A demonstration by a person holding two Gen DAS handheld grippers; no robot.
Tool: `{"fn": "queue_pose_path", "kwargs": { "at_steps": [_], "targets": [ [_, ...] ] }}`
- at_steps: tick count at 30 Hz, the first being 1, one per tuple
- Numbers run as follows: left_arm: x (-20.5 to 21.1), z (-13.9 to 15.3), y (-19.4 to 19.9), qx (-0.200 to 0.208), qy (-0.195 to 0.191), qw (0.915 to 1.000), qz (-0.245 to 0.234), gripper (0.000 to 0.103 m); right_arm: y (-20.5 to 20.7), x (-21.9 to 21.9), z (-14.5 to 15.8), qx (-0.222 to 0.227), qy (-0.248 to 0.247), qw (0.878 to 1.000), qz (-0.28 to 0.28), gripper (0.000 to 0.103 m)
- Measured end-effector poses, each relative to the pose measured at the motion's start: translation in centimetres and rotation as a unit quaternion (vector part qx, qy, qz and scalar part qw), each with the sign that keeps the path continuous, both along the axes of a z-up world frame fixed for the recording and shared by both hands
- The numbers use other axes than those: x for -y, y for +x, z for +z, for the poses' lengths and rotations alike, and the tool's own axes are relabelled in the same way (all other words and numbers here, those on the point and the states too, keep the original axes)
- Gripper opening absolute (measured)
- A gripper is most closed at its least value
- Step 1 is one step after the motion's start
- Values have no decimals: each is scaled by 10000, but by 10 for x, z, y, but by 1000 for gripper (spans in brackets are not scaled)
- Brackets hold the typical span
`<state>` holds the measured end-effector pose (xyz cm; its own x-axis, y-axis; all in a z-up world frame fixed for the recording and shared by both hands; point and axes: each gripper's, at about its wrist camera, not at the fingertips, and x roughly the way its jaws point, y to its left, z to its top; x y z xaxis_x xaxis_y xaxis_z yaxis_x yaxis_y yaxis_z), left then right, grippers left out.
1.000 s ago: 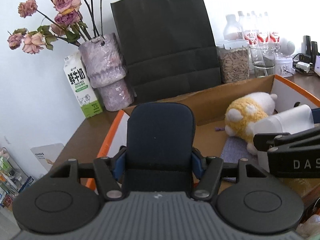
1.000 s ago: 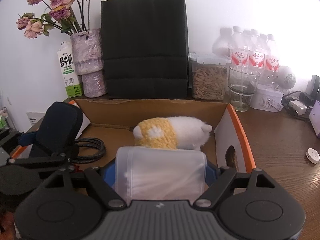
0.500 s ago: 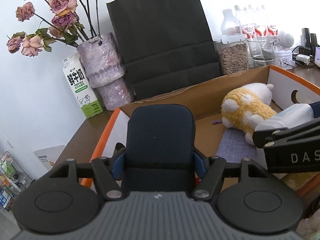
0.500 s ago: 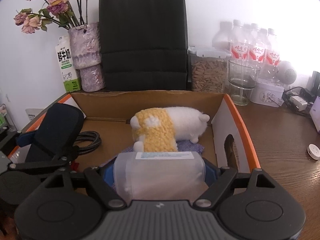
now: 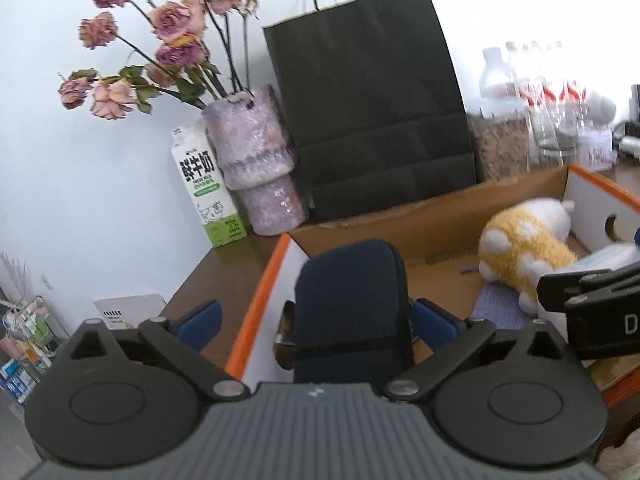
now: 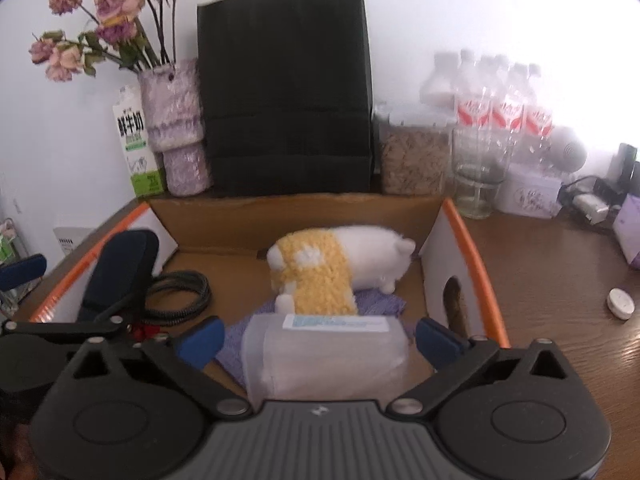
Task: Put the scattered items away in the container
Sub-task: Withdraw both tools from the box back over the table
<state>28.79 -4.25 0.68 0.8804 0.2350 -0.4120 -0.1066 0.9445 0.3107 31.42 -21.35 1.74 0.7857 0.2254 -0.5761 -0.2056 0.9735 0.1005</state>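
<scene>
**Two matching black hand-held grippers with blue finger pads**

Each tool has the same build. The left hand-held gripper [image 5: 316, 320] has a ribbed grey housing at its base, with a small pale mark at the middle of the top edge. Either side of that housing sits a round black disc with a raised circle at its centre. From each disc a black linkage arm runs inward, pinned with silver screws, and a triangular cut-out shows above each disc. The fingers [image 5: 198, 318] end in blue pads.

The right hand-held gripper [image 6: 320, 340] looks identical: grey ribbed housing, black discs beside it, silver screws, blue pads [image 6: 438, 342]. White lettering marks its side.
</scene>
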Motion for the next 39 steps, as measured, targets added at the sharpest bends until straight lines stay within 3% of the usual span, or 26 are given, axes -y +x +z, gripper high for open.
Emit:
{"fn": "queue_pose_path", "kwargs": {
  "at_steps": [14,22,30,39],
  "targets": [
    [-6,38,-65,25,-286,9996,17,103,-70,9,42,422,-26,9991,-25,103],
    [-14,45,-114,-126,-612,9980,-22,103,-125,17,48,517,-76,9986,-11,103],
    [-18,31,-155,-430,-826,9956,-75,103,-165,24,29,306,-120,9995,13,103],
    [-29,-11,-177,-998,-1046,9895,38,103,-182,28,-18,-293,-176,9994,17,103]
  ]
}}
